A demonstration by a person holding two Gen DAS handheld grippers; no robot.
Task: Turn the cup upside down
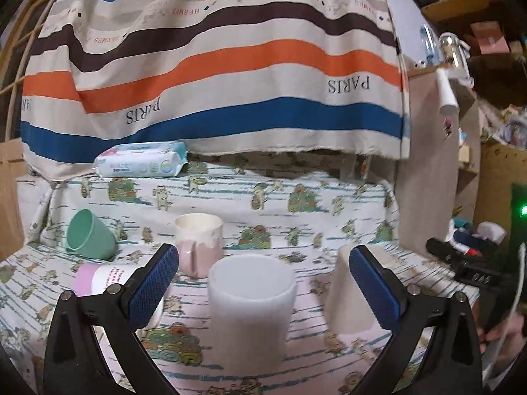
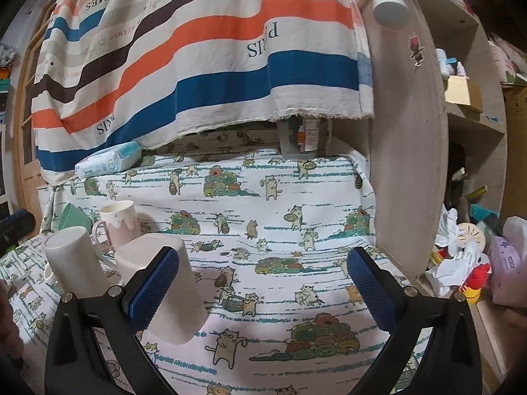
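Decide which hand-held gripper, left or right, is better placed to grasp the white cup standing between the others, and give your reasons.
Left. The left hand-held gripper is open with the white cup centred between its fingers. The right hand-held gripper frames only tablecloth; that cup lies beyond its left finger.

On the tabletop point(image 1: 329, 197), an inverted cup point(image 1: 252, 306) stands centre front, a second inverted cup point(image 1: 349, 296) to its right, a mug point(image 1: 198, 243) behind it, a tilted cup point(image 1: 90, 235) further left, and a wipes pack point(image 1: 141, 163) at the rear.
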